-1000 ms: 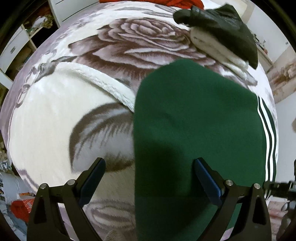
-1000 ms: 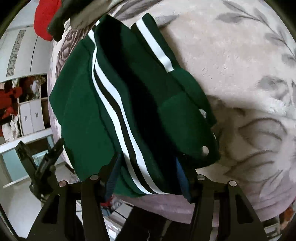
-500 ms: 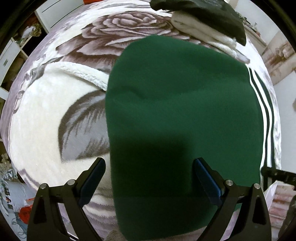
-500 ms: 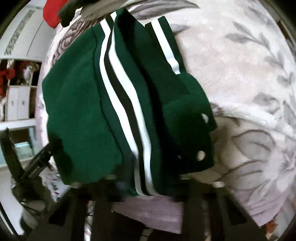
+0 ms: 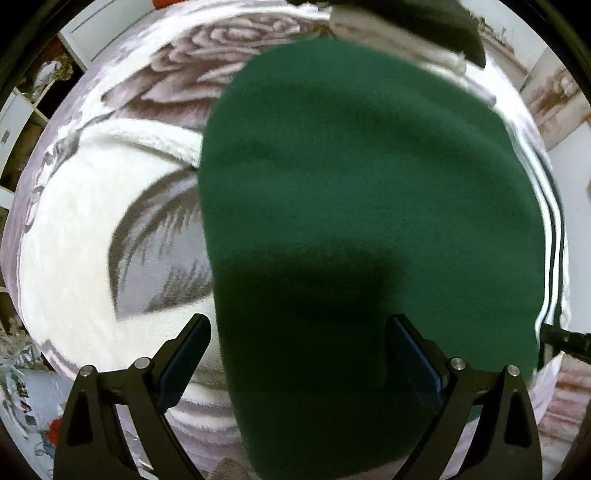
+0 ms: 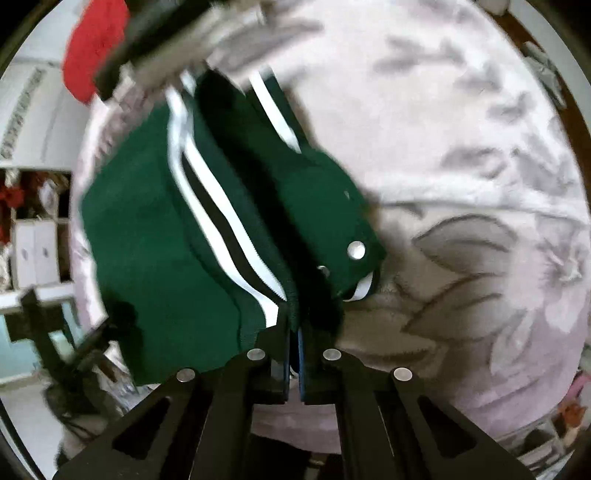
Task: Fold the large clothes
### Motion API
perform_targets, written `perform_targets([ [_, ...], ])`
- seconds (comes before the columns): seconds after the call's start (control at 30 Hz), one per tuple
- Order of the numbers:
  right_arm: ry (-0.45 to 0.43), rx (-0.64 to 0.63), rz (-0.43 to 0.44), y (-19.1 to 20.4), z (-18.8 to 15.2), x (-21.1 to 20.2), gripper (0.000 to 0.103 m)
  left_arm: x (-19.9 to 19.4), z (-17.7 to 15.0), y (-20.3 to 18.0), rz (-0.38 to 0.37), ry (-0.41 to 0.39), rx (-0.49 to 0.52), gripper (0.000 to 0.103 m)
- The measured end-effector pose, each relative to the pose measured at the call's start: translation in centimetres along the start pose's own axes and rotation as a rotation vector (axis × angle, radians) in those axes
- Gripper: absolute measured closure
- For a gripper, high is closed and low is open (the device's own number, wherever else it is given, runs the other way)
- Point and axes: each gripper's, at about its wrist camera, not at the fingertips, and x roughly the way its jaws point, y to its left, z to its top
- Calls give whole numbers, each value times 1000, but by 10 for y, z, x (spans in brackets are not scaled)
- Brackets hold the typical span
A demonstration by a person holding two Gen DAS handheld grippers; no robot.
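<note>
Garment: folded green jacket (image 5: 362, 206) with white stripes and snap buttons, lying on the floral blanket (image 5: 92, 229) of the bed, at its near edge.
Right claw (image 6: 293, 354): pinched tight on the jacket's striped hem.
Left claw (image 5: 295, 354): spread wide above the jacket, holding nothing.
Far edge: stacked dark and pale clothes (image 5: 424, 33), blurred.

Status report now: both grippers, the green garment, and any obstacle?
Left gripper open over green garment. Right gripper shut on its striped edge. Clothes pile lies beyond on the blanket.
</note>
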Motion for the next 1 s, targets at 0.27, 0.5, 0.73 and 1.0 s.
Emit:
perform_targets([
  [0.27, -33, 20, 123, 5, 33, -47, 23, -31, -1, 36, -52, -74, -50, 4],
  [0.5, -22, -227, 84, 44, 100, 11, 13, -6, 12, 82, -209, -62, -179, 4],
  [0.73, 120, -241, 256, 12, 138, 66, 0, 39, 19, 98, -524, -10, -247, 4],
  [1.0, 261, -203, 473, 2, 157, 97, 0, 63, 33, 81, -809, -31, -298, 6],
])
